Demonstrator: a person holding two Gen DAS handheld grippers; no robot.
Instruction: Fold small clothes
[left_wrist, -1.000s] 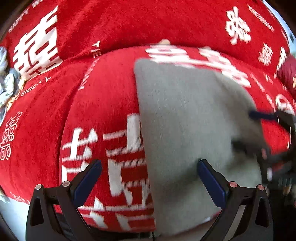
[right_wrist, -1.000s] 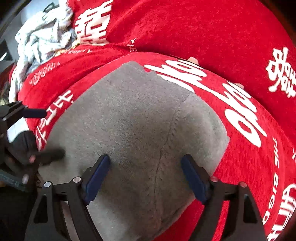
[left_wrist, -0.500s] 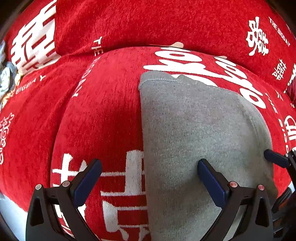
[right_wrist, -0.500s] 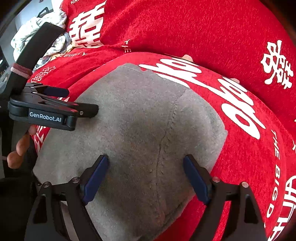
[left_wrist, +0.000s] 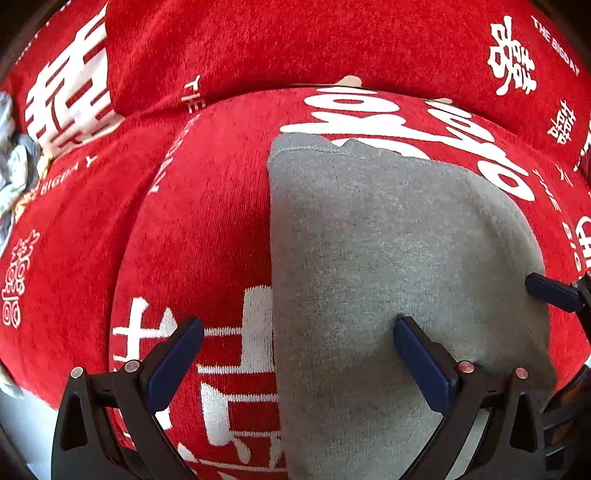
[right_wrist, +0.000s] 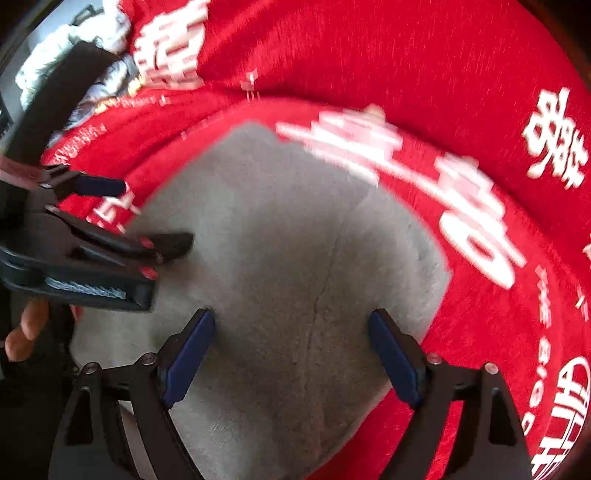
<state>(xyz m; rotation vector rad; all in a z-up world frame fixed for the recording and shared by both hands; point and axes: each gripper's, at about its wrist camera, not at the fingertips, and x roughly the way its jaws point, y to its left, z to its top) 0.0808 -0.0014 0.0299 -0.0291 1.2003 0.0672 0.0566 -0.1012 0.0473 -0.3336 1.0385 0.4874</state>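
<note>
Grey fleece garment (left_wrist: 388, 258), folded flat on red printed blanket (left_wrist: 184, 221). My left tool (left_wrist: 295, 354) and right tool (right_wrist: 291, 354) gape wide, holding nothing. Next: pinch near edge evenly, both sides.

Plain grey garment (left_wrist: 388, 258); red cover (left_wrist: 184, 221), white characters; blue-padded black jaws.

A grey garment (left_wrist: 388, 258) is lying flat on a red cloth (left_wrist: 207, 221) with white lettering, the left gripper (left_wrist: 299, 354) is hovering wide open over the garment's left edge, and a blue fingertip (left_wrist: 550, 291) of the right gripper is poking in at the right.
</note>
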